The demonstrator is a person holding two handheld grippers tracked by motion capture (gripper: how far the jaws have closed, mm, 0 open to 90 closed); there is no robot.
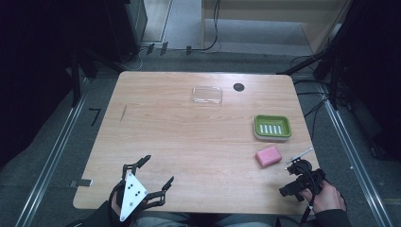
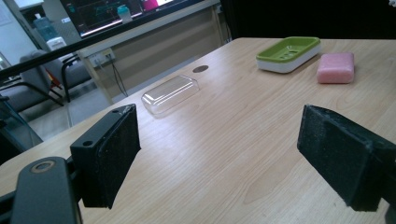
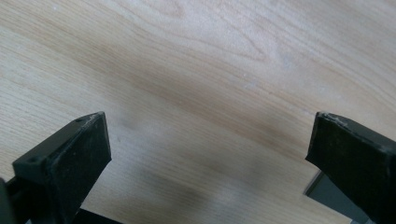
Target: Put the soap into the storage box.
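The pink soap bar (image 1: 268,156) lies flat on the wooden bench (image 1: 189,142), at its right side near the front edge. It is a rounded rectangular block with soft corners and a matt, slightly grainy face. In the high view its long axis runs across the bench and tilts a little, the right end lying somewhat farther from the person than the left. Just beyond it, apart from it, sits the green soap dish (image 1: 272,126) — a glossy green tray with slots in its floor, set on a white base, its long axis also running across the bench. Farther back, near the middle, a clear plastic lid (image 1: 207,95) lies flat, and a small dark round spot (image 1: 239,87) marks the bench beside it.

The right tool (image 1: 294,176) is held low at the front right corner, near the soap and not touching it. Its own view shows the two black padded jaws standing wide apart over bare wood grain, holding nothing; which way it points is hard to read from above.

The left tool (image 1: 156,172) rests at the front left, well apart from the soap. Its jaws are spread wide and empty — its view looks between them toward the lid, the dish and the soap.
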